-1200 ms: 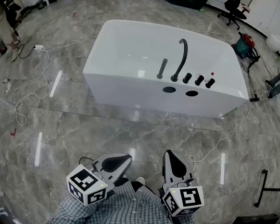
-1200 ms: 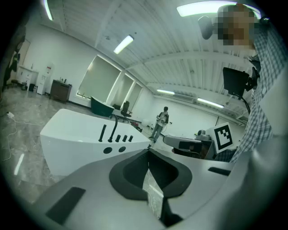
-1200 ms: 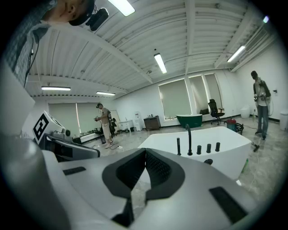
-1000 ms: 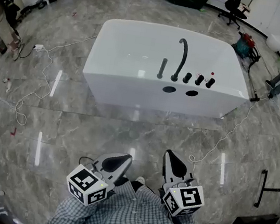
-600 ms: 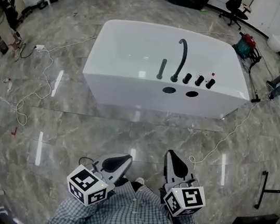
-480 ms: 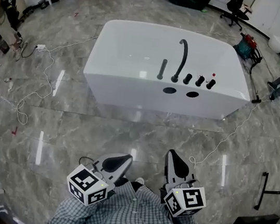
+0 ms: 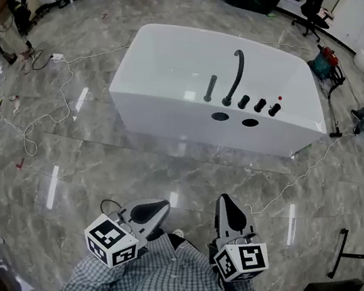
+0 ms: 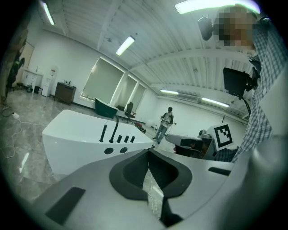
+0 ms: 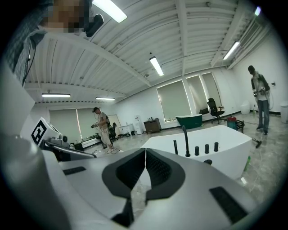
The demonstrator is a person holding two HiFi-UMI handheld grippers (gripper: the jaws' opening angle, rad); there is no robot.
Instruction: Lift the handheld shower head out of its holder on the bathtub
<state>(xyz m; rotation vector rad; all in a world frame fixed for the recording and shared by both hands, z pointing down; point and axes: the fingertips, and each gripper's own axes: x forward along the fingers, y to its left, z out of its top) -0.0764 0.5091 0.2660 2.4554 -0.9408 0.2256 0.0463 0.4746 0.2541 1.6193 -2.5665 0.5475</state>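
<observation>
Approach step. The slim black handheld shower head (image 7: 210, 88) stands upright in its holder on the near rim of the white freestanding bathtub (image 7: 166, 115), just left of the curved black spout (image 7: 235, 74). The left gripper (image 7: 152, 206) and right gripper (image 7: 229, 210) are both clenched, empty, well apart from the tub. Next: close in, open one set of jaws, grasp the head, lift straight up.

Both grippers are held side by side, close to the body, well short of the bathtub (image 7: 175, 58) and aimed toward it. The left gripper (image 7: 152, 206) is found with jaws pressed together, nothing between them. The right gripper (image 7: 228, 210) is likewise closed and empty.
</observation>
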